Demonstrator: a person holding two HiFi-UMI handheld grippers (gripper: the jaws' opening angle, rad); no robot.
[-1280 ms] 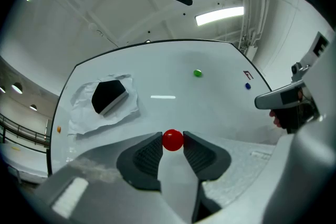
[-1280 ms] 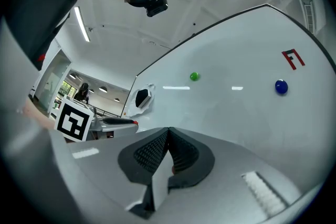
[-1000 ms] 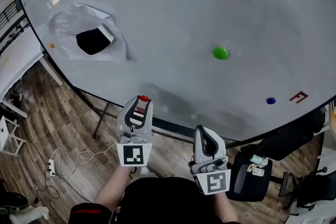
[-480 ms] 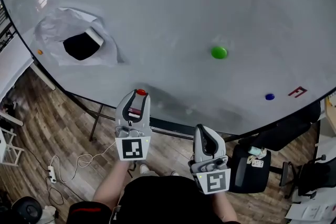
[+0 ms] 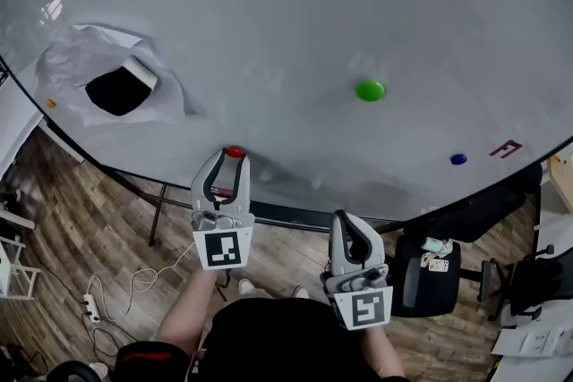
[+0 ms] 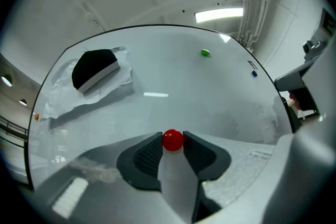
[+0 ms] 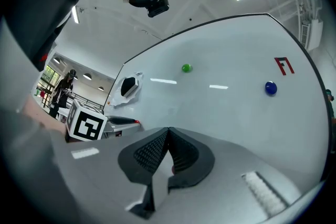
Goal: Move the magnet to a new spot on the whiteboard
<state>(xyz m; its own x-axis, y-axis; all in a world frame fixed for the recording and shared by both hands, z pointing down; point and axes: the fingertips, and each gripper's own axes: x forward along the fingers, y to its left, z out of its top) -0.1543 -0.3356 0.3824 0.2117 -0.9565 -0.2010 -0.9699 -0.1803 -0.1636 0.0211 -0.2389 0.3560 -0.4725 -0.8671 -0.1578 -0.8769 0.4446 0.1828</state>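
The red magnet [image 5: 235,152] sits pinched in my left gripper [image 6: 172,144], which has crept up over the whiteboard's [image 5: 269,22] lower edge (closer than a second ago), so I judge placement near. My right gripper [image 7: 168,136] idles, jaws together, empty.

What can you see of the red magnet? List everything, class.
The red magnet is a small, round, glossy button, plastic by its look. It sits pinched between the dark ribbed pads of the left gripper, at their tips. It lies near the lower edge of the whiteboard; whether it touches the board cannot be told.
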